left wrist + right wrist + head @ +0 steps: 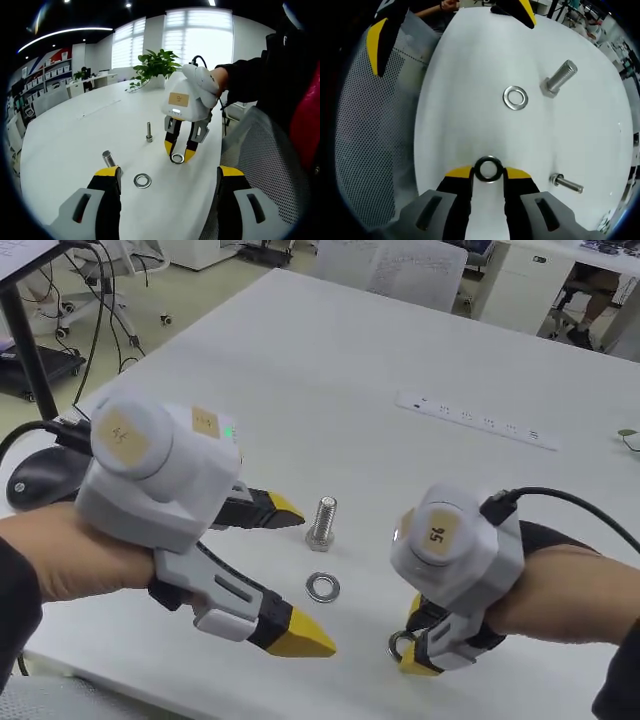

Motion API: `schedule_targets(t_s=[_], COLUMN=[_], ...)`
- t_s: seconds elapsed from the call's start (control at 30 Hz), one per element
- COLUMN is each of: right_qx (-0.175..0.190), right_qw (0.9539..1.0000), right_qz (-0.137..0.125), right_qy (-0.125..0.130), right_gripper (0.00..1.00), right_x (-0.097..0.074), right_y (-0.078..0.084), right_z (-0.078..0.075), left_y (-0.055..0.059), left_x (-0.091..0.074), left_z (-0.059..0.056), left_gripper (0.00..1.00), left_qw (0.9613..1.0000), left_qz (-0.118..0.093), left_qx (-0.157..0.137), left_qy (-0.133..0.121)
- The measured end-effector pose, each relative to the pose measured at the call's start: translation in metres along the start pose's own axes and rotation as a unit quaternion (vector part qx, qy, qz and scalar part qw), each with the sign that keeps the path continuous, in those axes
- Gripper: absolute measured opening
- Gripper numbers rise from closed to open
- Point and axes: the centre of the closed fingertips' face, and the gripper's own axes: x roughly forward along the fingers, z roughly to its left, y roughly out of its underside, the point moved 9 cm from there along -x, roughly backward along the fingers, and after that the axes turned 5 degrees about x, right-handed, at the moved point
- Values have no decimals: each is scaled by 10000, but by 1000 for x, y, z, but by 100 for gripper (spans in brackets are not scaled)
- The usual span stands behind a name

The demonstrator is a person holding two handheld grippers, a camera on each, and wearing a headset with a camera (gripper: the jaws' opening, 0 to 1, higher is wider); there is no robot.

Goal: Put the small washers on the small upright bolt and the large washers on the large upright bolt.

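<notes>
Washers are split up right now. One washer (488, 159) is pinched edge-on between the yellow tips of the right gripper (488, 172), jaws closed down to just the ring's width. The loose washer (322, 587) lies flat on the table (330, 370), just in front of the big bolt (322, 522), which stands upright on its head.

Right hand comes in from the right with the wrist bent, so that gripper (405, 652) points steeply down at the table near the front edge. From the left gripper view its tips sit right at the surface; can't tell if the ring actually touches the table.

Left hand reaches in from the left, with the left gripper (295, 575) aimed across the table toward the right one and tipped slightly down. Its jaws are spread wide with nothing in them. The far tip is just beside the big bolt, and the loose washer sits just past the gap between the tips.

Small bolt (149, 131) stands upright further out, beyond the big one. In the right gripper view it's off to the right of the jaws, well apart from both washers.
</notes>
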Motion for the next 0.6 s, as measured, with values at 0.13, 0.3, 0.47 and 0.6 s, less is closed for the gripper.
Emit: schedule_targets(t_s=[0.13, 0.3, 0.47, 0.6], right_qx=[38, 129, 159, 160], right_qw=[10000, 9999, 9999, 9999], right_qz=[-16, -31, -26, 0], right_qy=[2, 3, -2, -14], right_gripper=[25, 24, 24, 24], right_x=[0, 0, 0, -1], right_y=[0, 1, 0, 0], right_z=[0, 0, -1, -1], left_y=[-1, -1, -1, -1], left_x=[0, 0, 0, 0], left_z=[0, 0, 0, 0], left_gripper=[78, 78, 78, 78], left_qw=[10000, 10000, 10000, 10000], left_qz=[-17, -18, -26, -25], left_qx=[-3, 2, -1, 2], left_qy=[1, 2, 6, 3])
